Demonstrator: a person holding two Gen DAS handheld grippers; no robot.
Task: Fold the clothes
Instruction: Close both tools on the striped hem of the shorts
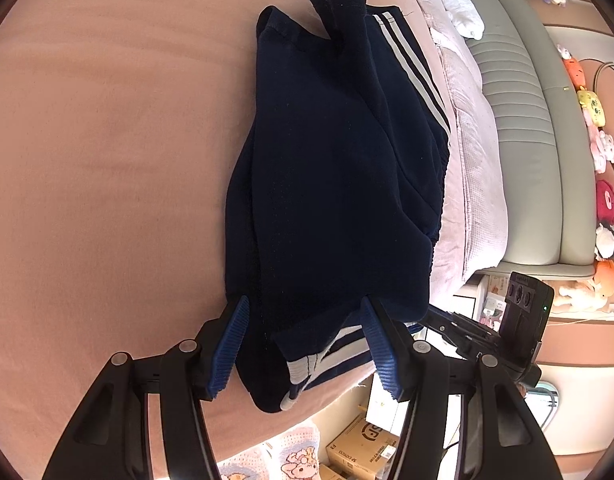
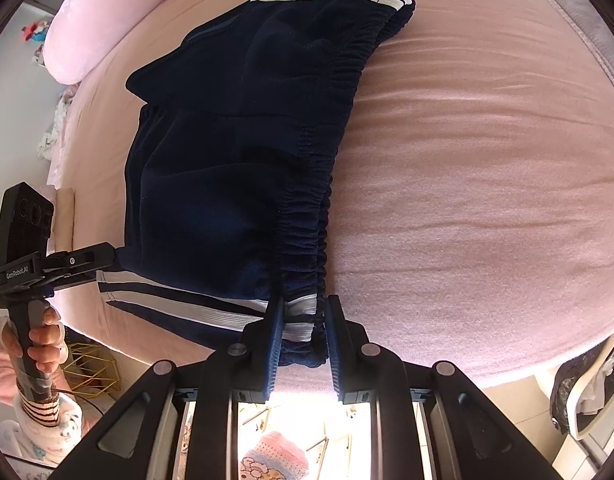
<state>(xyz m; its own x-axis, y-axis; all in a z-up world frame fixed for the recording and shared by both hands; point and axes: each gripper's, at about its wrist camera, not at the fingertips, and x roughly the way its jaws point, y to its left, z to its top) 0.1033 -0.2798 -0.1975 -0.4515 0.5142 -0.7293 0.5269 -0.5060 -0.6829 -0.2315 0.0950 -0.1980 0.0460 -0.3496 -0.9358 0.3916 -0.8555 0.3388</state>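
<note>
Navy track pants point(image 1: 331, 168) with white side stripes lie folded on the pink bed sheet point(image 1: 107, 160). My left gripper point(image 1: 307, 344) is open, its blue pads on either side of the pants' near end with the striped cuff. In the right wrist view the pants point(image 2: 227, 168) show their gathered elastic waistband. My right gripper point(image 2: 305, 332) is closed on the waistband corner point(image 2: 299, 320) at the bed's near edge. The left gripper tool point(image 2: 31, 256) shows at the left, touching the pants' striped edge.
A grey padded headboard point(image 1: 519, 128) and a pale quilt point(image 1: 475, 168) lie to the right, with plush toys point(image 1: 595, 120) beyond. A pink pillow point(image 2: 107, 24) lies at the bed's far left. Cardboard boxes point(image 1: 359, 448) stand on the floor below the bed edge.
</note>
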